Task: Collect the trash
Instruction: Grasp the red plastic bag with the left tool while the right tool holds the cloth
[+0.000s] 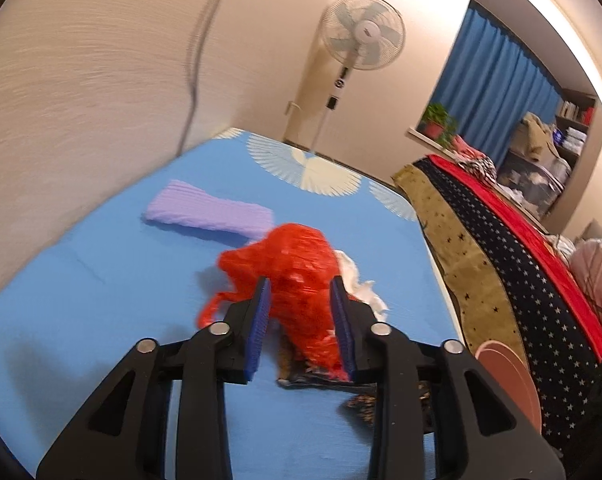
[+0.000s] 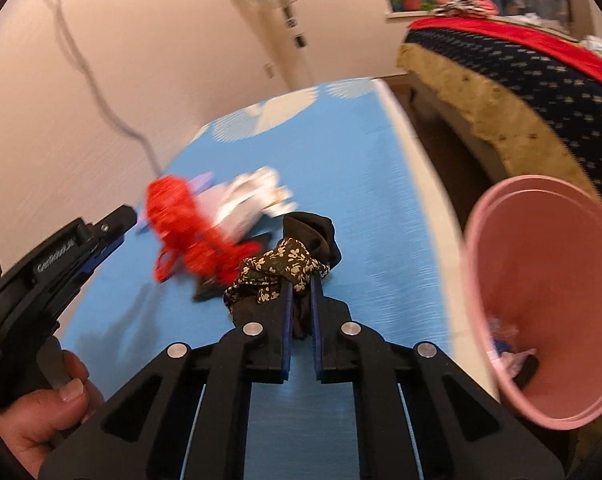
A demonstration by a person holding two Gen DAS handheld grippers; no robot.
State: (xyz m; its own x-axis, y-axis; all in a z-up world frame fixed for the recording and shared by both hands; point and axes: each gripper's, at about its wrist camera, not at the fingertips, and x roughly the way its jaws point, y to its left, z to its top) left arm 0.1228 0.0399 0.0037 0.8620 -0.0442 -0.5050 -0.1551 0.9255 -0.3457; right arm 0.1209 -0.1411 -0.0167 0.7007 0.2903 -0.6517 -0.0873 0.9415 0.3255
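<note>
**Gathering scraps off a blue table, bin at the right edge**

Pinched between the nearly closed blue pads of the right gripper (image 2: 301, 300) is a dark cloth scrap (image 2: 279, 270), black with a pale flower print; it bunches up above the fingertips and trails down between them. The left gripper (image 1: 301, 300) is seen with its jaws apart, a crumpled red plastic bag (image 1: 293, 268) lying between the pads. The bag appears to brush the right-hand pad, while a gap is seen at the other; whether it is truly gripped cannot be told through the blur.

All of this lies on a blue table cover (image 1: 101, 280) printed with white fans. Behind the red bag, a wad of white paper (image 2: 253, 196) is noted, partly hidden by the bag in the left wrist view. Further back, a folded lilac cloth (image 1: 209, 212) lies flat, well apart from both grippers.

A pink bin (image 2: 541, 280) is seen just off the table's right edge, tilted toward the camera, with a few scraps at its bottom. In the right wrist view the left gripper's black body enters from the left, held by a hand (image 2: 41, 424).

Beside the table, a starred dark blanket with a red stripe (image 1: 521, 248) is draped over furniture. A standing fan (image 1: 361, 36), a loose cable on the wall, a potted plant (image 1: 437, 120) and blue curtains (image 1: 493, 80) are noted beyond.
</note>
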